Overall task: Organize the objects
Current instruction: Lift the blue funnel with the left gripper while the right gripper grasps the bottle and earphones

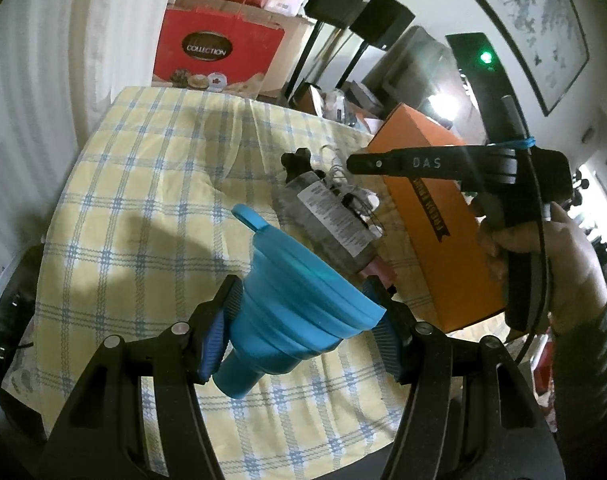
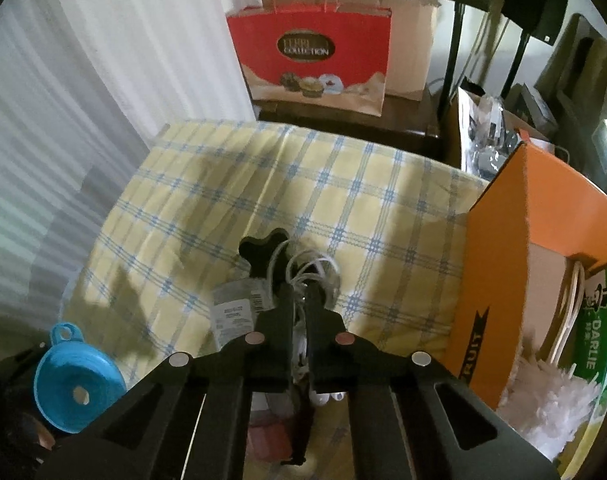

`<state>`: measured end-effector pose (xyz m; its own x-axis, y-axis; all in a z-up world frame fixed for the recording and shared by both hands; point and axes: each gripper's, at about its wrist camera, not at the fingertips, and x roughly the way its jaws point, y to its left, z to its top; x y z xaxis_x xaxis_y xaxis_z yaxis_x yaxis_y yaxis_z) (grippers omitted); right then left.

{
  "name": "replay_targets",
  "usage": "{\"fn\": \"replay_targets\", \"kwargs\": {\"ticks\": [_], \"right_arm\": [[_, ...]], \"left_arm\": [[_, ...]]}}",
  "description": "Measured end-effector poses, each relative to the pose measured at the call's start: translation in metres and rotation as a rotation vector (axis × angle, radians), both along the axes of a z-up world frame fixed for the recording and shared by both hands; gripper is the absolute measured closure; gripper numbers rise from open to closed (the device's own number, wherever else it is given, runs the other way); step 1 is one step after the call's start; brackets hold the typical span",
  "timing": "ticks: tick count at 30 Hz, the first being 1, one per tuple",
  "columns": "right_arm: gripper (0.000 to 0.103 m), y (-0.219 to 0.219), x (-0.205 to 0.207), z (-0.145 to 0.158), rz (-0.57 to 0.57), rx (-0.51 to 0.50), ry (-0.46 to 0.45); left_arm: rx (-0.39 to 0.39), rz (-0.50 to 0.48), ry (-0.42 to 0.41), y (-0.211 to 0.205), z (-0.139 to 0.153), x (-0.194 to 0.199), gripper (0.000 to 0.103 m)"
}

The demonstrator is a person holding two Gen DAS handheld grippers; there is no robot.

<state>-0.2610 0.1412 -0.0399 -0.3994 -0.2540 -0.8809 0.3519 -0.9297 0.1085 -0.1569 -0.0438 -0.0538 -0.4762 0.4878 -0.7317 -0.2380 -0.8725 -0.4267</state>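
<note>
My left gripper (image 1: 303, 316) is shut on a blue collapsible funnel (image 1: 299, 312), held above the checked cloth. The funnel also shows at the lower left of the right wrist view (image 2: 77, 380). A grey bottle with a black cap and white label (image 1: 323, 216) lies on the cloth with a coil of white cable (image 2: 311, 272) beside it. My right gripper (image 2: 299, 292) hovers over them with its fingers nearly together around the white cable. In the left wrist view it (image 1: 355, 162) sits in front of the orange box (image 1: 435, 232).
A table with a yellow and blue checked cloth (image 2: 343, 184). The open orange box (image 2: 499, 280) at the right edge holds a green Darlie carton (image 2: 595, 344) and white fluff. A red Collection gift bag (image 2: 315, 56) stands behind. White curtain at left.
</note>
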Motion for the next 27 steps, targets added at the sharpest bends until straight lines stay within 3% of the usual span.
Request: {"fn": "replay_targets", "kwargs": {"ticks": [5, 10, 11, 12, 14, 15, 22, 23, 27], "right_arm": [[0.099, 0.01, 0.008, 0.019, -0.017, -0.079, 0.038], [0.097, 0.004, 0.002, 0.012, -0.007, -0.026, -0.008], [0.093, 0.001, 0.001, 0.008, -0.003, -0.011, -0.015], [0.079, 0.0, -0.001, 0.006, -0.003, -0.001, -0.021], [0.064, -0.006, -0.006, -0.001, -0.008, 0.033, -0.026], [0.06, -0.006, -0.007, -0.004, -0.009, 0.04, -0.026], [0.063, -0.011, -0.018, -0.023, -0.003, 0.074, -0.052], [0.071, -0.011, -0.019, -0.023, -0.001, 0.074, -0.052], [0.082, -0.011, -0.02, -0.024, 0.011, 0.07, -0.045]], "left_arm": [[0.002, -0.005, 0.01, 0.003, 0.007, 0.003, 0.044], [0.01, -0.002, 0.015, 0.005, 0.012, 0.005, 0.044], [0.011, -0.002, 0.016, 0.005, 0.013, 0.005, 0.044], [0.009, -0.002, 0.017, 0.005, 0.013, 0.006, 0.044], [0.006, -0.004, 0.016, 0.006, 0.012, 0.005, 0.044], [0.005, -0.005, 0.013, 0.006, 0.012, 0.005, 0.044], [0.015, 0.003, -0.004, 0.002, 0.002, 0.0, 0.044], [0.017, 0.004, -0.006, 0.001, 0.002, 0.0, 0.044], [0.021, 0.008, -0.01, 0.0, 0.0, 0.0, 0.044]]}}
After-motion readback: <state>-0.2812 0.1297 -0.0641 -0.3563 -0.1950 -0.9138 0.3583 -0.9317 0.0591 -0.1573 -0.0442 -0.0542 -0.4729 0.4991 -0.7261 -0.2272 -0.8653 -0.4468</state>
